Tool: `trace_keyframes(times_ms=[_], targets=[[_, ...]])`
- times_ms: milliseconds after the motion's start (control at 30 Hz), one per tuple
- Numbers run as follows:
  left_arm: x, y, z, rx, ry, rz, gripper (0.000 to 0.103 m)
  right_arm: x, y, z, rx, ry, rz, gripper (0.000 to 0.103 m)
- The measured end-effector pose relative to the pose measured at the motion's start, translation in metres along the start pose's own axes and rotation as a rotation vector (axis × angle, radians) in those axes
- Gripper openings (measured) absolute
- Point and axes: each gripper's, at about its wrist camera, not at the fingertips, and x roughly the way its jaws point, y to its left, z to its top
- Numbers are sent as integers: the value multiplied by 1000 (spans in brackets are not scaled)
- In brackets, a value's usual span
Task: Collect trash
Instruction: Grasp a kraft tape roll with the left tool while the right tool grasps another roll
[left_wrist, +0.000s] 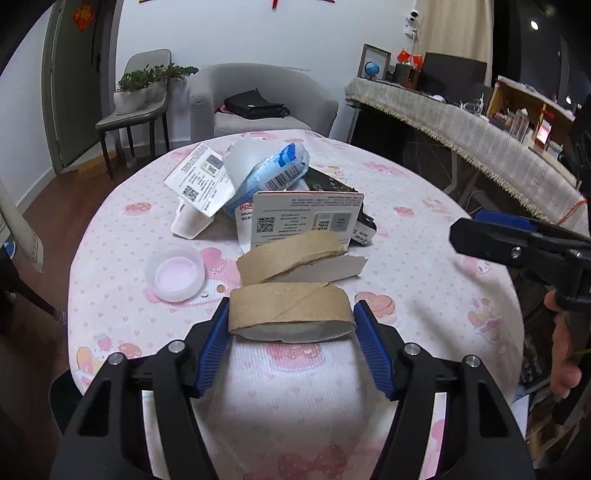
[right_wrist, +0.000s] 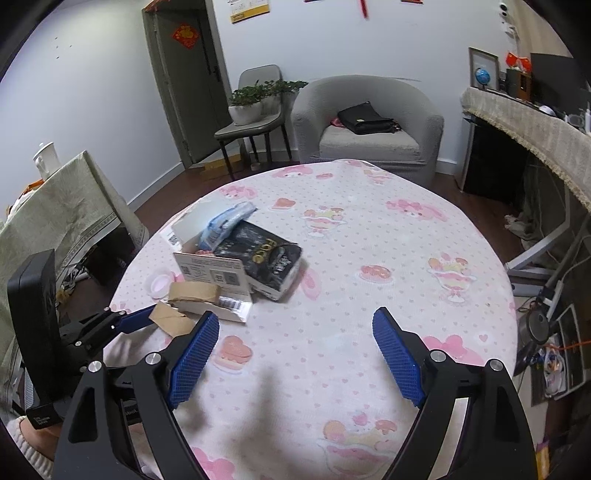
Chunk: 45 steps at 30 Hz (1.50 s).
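My left gripper (left_wrist: 291, 314) is shut on a flattened brown cardboard tube (left_wrist: 290, 308), its blue pads touching both ends, just above the pink tablecloth. A second flattened tube (left_wrist: 290, 256) lies just behind it. Beyond that sits a trash pile: a white card box (left_wrist: 306, 218), a blue plastic wrapper (left_wrist: 273, 171), a white leaflet (left_wrist: 201, 179) and a black packet (right_wrist: 264, 256). A clear plastic lid (left_wrist: 175, 275) lies to the left. My right gripper (right_wrist: 295, 332) is open and empty over bare cloth; it shows at the right of the left wrist view (left_wrist: 517, 243).
The round table (right_wrist: 388, 258) has a pink patterned cloth. A grey armchair (right_wrist: 369, 125) with a black bag and a chair with potted plants (right_wrist: 251, 103) stand beyond. A long cloth-covered desk (left_wrist: 461, 125) runs along the right, another covered table (right_wrist: 55, 206) on the left.
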Motion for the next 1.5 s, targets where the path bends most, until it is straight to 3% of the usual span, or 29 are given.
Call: trace_keyframes(times_ms=[433,1000,1300,1500], targets=[[-45,52,-10,-54,-58,9,69,31,71,12,-83,72,84,86],[-74,109,-26,-93,-47,34,69,79,102,14,-68,141,-51,86],[-89,128,-30,-99,-53,45,69,91,112,12,-100,158,-164,64],[-96,140,-33,-114,-57,56,69,87,116,16,-93,132,-149,64]])
